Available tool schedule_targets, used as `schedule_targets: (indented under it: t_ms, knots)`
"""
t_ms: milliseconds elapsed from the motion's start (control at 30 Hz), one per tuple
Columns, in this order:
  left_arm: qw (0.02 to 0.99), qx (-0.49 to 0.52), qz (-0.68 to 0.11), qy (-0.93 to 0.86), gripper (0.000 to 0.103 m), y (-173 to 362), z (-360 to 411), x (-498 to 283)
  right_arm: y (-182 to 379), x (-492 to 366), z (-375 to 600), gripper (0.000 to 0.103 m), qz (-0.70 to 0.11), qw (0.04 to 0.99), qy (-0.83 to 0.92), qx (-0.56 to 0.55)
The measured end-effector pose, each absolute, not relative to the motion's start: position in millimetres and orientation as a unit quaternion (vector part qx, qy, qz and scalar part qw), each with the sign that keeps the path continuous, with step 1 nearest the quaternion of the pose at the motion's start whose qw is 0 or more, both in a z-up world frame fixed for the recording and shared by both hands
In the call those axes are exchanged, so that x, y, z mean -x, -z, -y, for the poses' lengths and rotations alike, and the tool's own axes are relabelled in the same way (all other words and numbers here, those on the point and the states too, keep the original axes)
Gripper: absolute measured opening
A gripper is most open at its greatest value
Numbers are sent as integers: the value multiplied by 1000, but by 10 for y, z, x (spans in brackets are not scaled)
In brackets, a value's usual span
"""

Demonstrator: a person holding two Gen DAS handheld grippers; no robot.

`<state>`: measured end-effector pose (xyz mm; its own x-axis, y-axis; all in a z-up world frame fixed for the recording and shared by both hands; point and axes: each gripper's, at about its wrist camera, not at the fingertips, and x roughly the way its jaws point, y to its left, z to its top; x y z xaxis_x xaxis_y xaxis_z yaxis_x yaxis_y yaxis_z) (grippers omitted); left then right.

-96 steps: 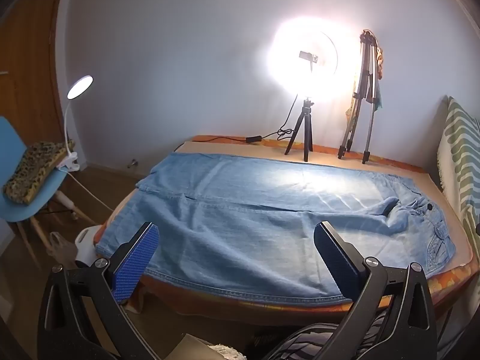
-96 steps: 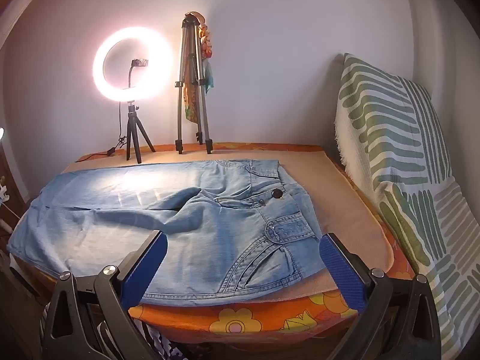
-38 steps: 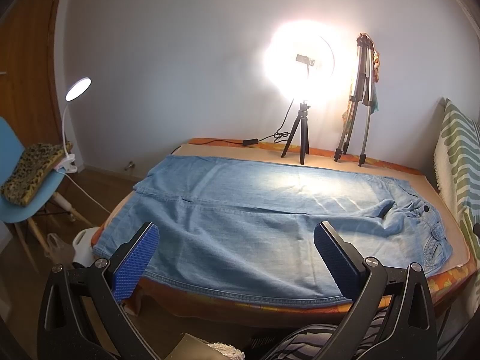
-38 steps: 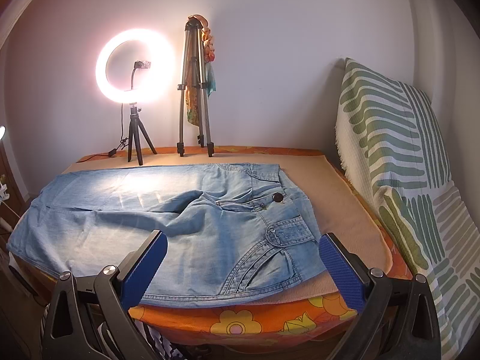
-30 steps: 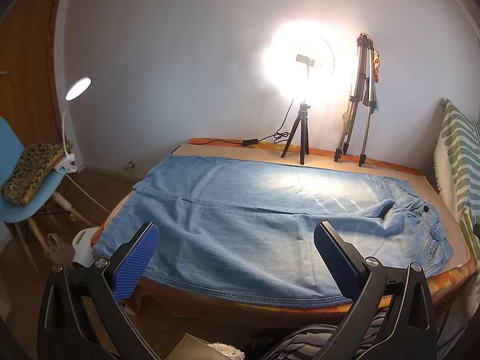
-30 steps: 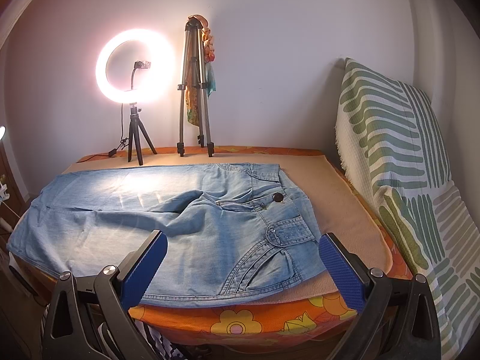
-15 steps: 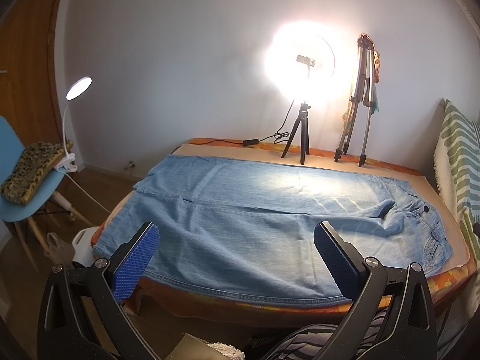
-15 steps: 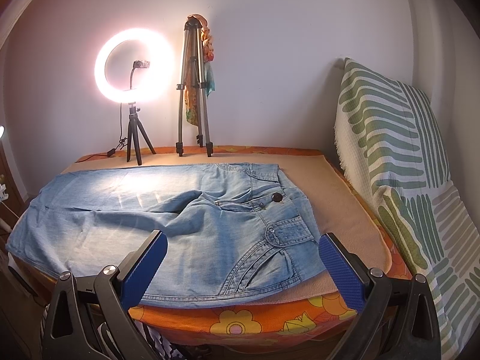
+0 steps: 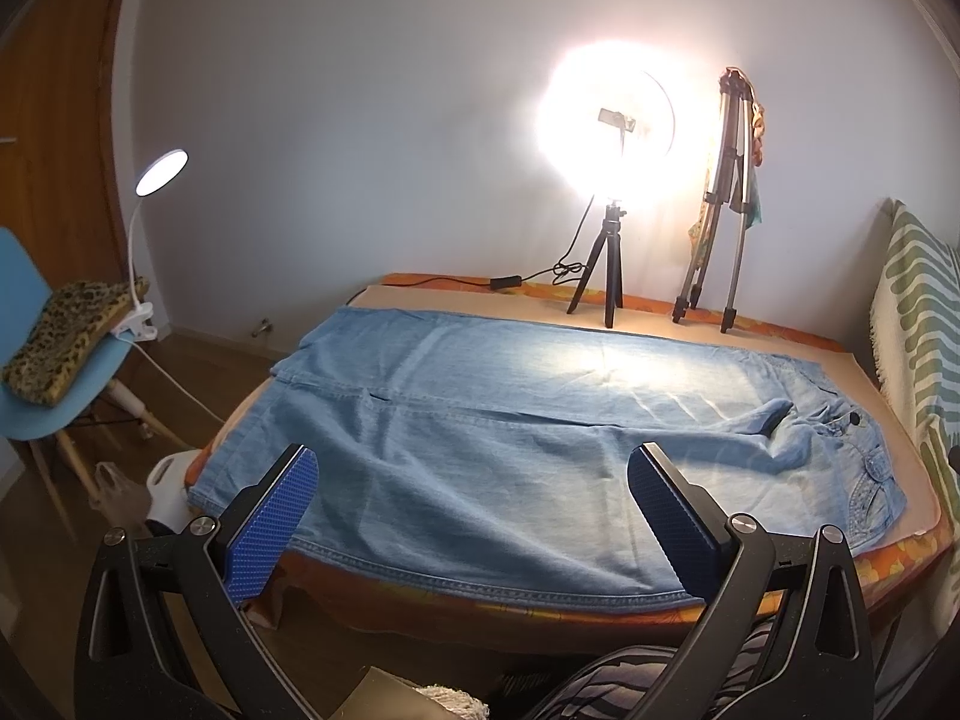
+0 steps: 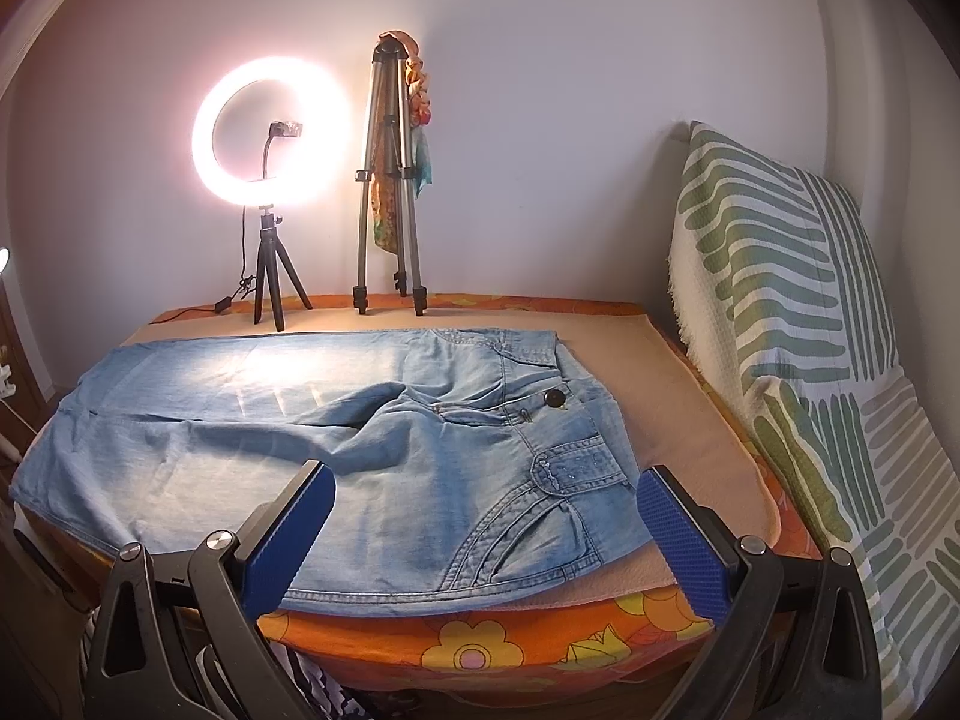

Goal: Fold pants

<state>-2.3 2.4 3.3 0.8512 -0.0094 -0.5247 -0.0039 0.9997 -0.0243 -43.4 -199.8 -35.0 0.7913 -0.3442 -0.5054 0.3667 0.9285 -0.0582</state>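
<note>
- Almost nothing is seen to have changed over the last seconds: the pants are left spread flat on the bed, waistband at the right, so folding is judged not yet begun.
- The left gripper and right gripper are held spread and empty before the near hem.
- A ring light and a tripod are stood along the far edge, clear of the denim; a striped cushion is propped at the right.

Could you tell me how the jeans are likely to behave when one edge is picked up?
The jeans are probably floppy: they lie flat, with soft wrinkles near the crotch, so a lifted edge should drape and sag. The waistband, with its button and thick seams, likely feels heavier and stiffer. With both the left gripper and right gripper open, one pinch point may drag cloth unevenly.
</note>
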Motion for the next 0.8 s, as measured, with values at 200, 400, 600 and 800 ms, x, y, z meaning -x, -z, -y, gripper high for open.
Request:
schedule_targets:
  t_ms: [200, 400, 600, 800]
  knots:
    - [963, 8, -268, -2, 103, -43, -48, 74, 350, 440, 1996, 101, -262, 946, 187, -21]
    - [964, 2, -266, -9, 103, -35, -121, 125, 335, 450, 1917, 101, -258, 949, 181, -8]
    - [961, 0, -276, -22, 103, 32, -292, 191, 315, 460, 1844, 101, -251, 954, 163, 2]
    - [957, -3, -288, -32, 103, 74, -511, 231, 277, 421, 1724, 95, -264, 959, 104, 14]
